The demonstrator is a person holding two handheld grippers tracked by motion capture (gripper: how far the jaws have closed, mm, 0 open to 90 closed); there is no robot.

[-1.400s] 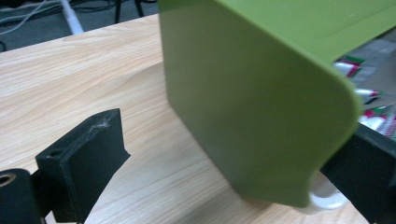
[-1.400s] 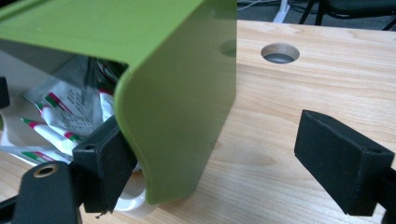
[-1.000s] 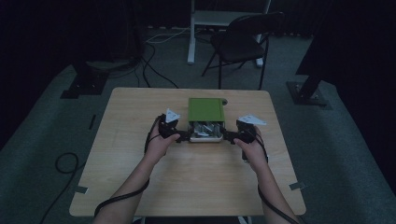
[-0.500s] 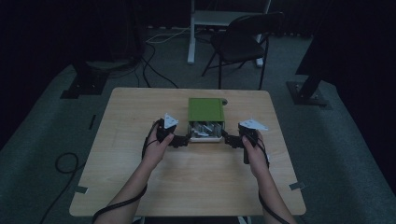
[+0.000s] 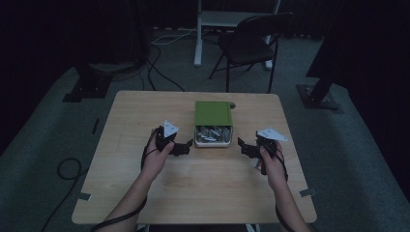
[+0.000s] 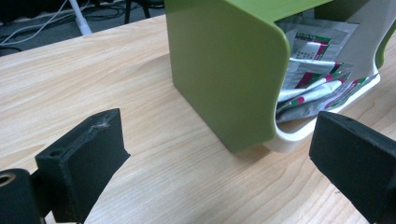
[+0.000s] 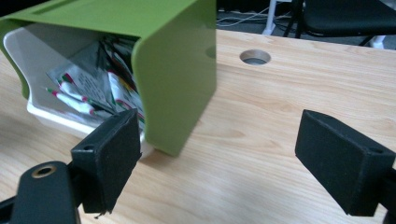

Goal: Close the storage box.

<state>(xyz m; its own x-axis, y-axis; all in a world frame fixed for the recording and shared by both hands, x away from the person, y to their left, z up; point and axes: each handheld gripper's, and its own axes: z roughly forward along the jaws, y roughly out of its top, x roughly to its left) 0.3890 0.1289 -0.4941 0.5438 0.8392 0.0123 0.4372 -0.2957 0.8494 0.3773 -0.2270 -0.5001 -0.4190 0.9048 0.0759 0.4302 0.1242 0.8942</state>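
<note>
Your left gripper (image 5: 186,148) and right gripper (image 5: 243,146) are released, jaws wide, holding nothing. Each flanks the green box (image 5: 213,116) with bare table (image 5: 212,193) between.

A wooden bench (image 5: 145,116) has a round hole (image 5: 232,105) near its far edge at about one o'clock. At twelve o'clock beyond it a dark folding chair (image 5: 251,41) stands on grey carpet, with loose cables (image 5: 159,67) at eleven.

The green box (image 6: 219,70) was smooth, glossy plastic holding shiny foil sachets (image 6: 317,70), the surface (image 6: 93,79) pale matt wood grain, the fingers (image 6: 84,158) matt black foam.
</note>
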